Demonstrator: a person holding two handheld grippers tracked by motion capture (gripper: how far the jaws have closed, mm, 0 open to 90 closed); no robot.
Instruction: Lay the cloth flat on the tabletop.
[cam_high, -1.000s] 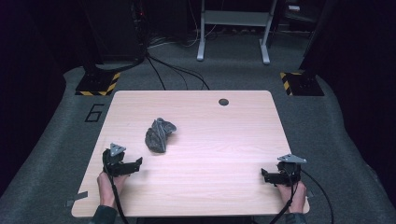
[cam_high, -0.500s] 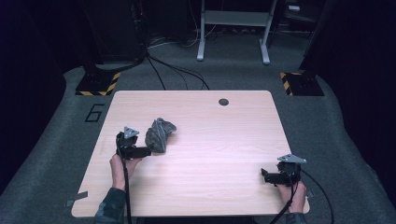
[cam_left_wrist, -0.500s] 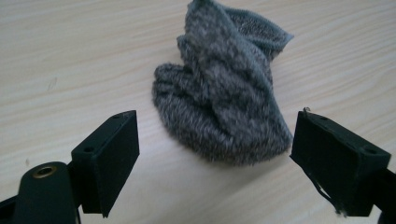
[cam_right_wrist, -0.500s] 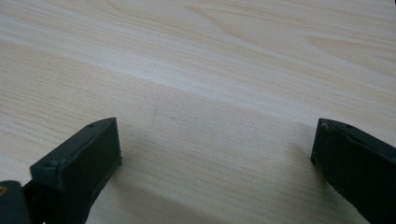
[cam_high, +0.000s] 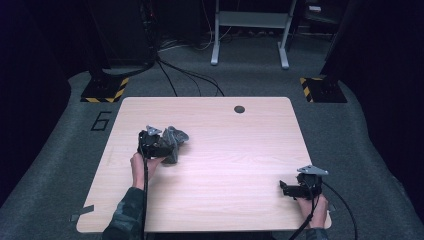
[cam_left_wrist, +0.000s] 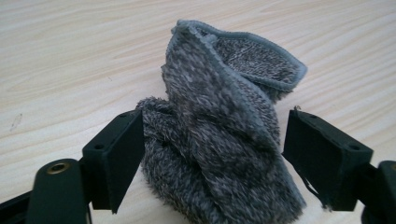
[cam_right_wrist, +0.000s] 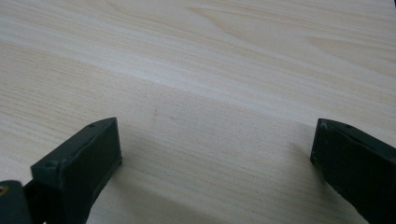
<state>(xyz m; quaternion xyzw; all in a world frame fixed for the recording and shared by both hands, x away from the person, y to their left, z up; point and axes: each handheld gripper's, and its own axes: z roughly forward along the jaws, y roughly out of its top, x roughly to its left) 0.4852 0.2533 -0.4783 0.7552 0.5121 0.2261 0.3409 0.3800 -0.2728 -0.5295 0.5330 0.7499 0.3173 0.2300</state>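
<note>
A crumpled grey fleecy cloth lies on the left half of the light wooden table. My left gripper has come up to it from the near side, and the cloth fills the gap between the two black jaws. The jaws have just been closing on it; the left jaw sits against the pile and the right jaw stands a little off it, so my left gripper is still open. My right gripper rests near the table's front right corner. In the right gripper view my right gripper is wide open over bare wood.
A small dark round hole sits near the table's far edge. On the floor beyond are cables, a metal stand's legs and two yellow-and-black striped bases. A "6" is marked on the floor at the left.
My left hand has moved away from the front edge and rightwards up to the cloth, and its jaws now straddle it. The right hand has stayed in place.
</note>
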